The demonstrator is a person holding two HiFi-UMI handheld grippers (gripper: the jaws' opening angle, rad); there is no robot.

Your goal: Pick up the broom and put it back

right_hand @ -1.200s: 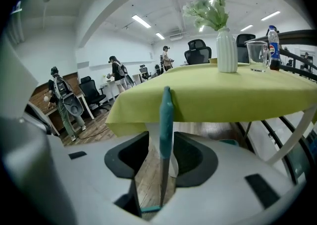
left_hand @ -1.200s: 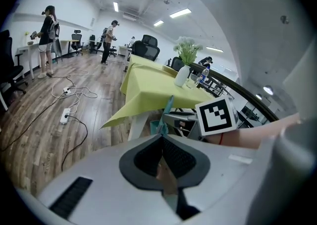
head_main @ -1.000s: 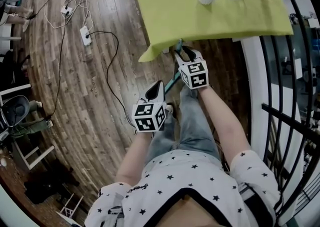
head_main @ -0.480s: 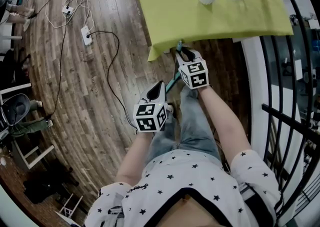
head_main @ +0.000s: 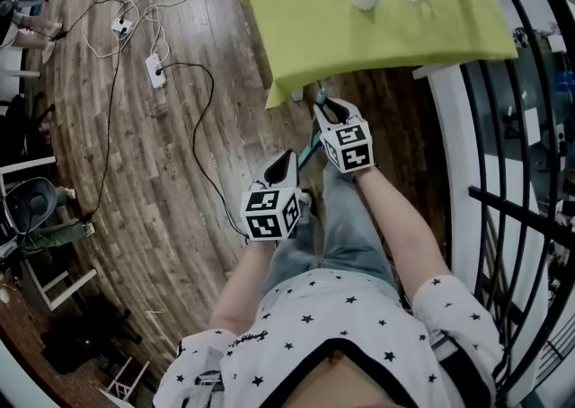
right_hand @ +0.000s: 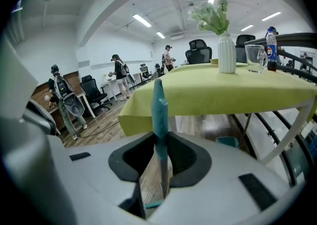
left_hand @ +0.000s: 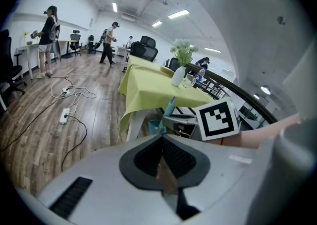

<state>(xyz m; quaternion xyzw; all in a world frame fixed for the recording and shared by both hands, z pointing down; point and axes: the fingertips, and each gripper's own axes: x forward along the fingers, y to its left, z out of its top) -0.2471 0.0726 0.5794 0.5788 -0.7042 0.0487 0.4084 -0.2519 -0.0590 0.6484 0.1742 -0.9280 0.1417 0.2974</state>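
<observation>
Just closed right gripper (right_hand: pixel 159 144) on broom stick (right_hand: pixel 158 105), leaning up toward table (head_main: pixel 296 20). Left gripper (left_hand: pixel 162 142): pressed together, empty, just beside stick, lower.

My head camera is looking steeply down on the floor (head_main: pixel 162 181); each gripper camera is peering along my jaws (from close behind them), all three sharing the green desk (head_main: pixel 359 38).

Star-dotted white shirt (head_main: pixel 332 330), blue jeans (head_main: pixel 349 234); left tongs (head_main: pixel 287 158) and right tongs (head_main: pixel 325 108) white — black-and-white marker cubes (head_main: pixel 271 213).
</observation>
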